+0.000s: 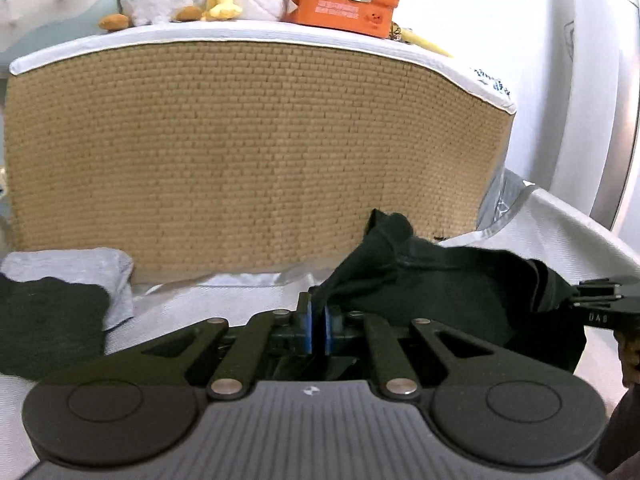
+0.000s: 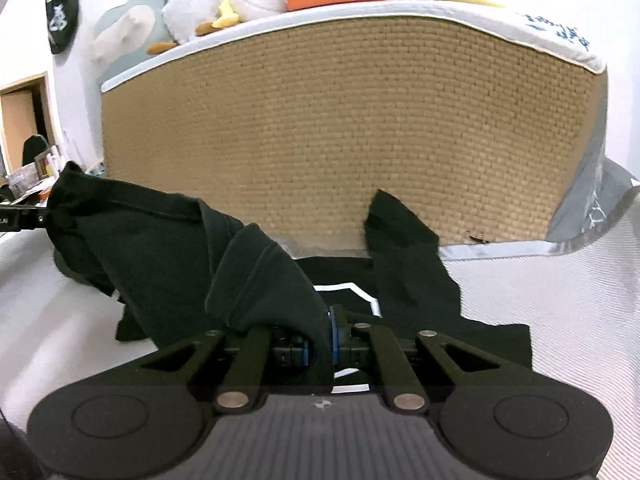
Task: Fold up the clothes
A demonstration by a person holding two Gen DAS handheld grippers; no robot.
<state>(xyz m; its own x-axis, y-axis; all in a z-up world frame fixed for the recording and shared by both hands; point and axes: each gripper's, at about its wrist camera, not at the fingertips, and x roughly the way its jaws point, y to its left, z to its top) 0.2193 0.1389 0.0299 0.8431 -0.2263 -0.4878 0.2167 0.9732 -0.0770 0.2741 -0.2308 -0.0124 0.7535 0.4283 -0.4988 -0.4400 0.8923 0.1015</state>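
The black garment (image 2: 168,248) hangs stretched over the white bed sheet (image 2: 560,320) in front of the woven headboard (image 2: 340,128), left gripper (image 1: 319,326) and right gripper (image 2: 318,342) each clenched on an edge, probably to spread it flat for folding.
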